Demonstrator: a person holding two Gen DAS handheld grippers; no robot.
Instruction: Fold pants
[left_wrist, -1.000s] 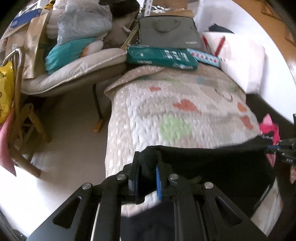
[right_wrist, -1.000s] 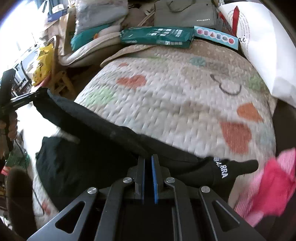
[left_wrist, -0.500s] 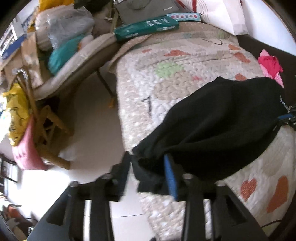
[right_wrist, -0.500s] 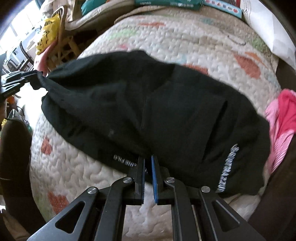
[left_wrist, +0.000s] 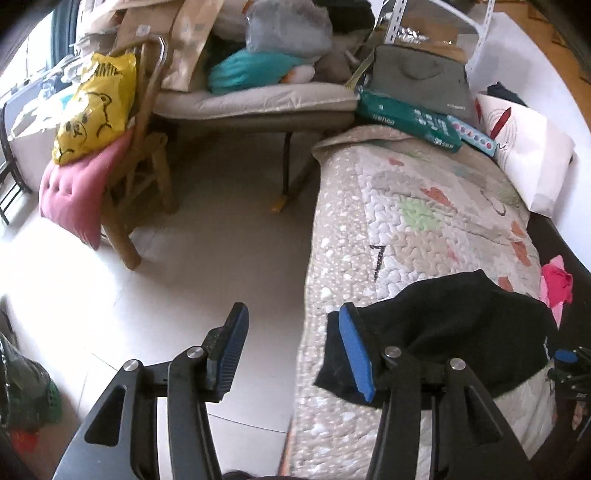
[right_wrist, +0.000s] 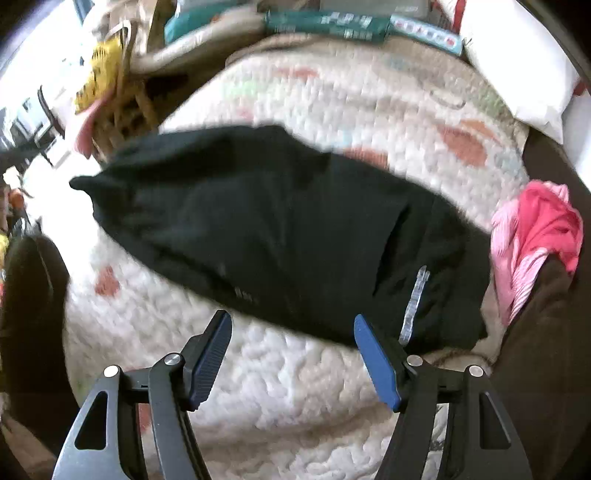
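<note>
Cluttered room, pale tiled floor. Left to right in your left wrist view: wooden chair carrying a yellow bag and pink cushion, then a padded lounger piled with stuff, then the bed under a quilted cover with coloured patches. Green box and grey laptop bag sit at the bed's far end, white pillow beside them.

Pants: black, lying bunched across the quilt, one end at the bed's left edge, the other just beside a pink garment on the right.

Your left tool: jaws opening, nothing between them, only floor and the bed's edge; its right finger sits against the pants' end. Your right tool: jaws opening wide, only quilt between the pads, pants just beyond the tips. Right view is blurred.
</note>
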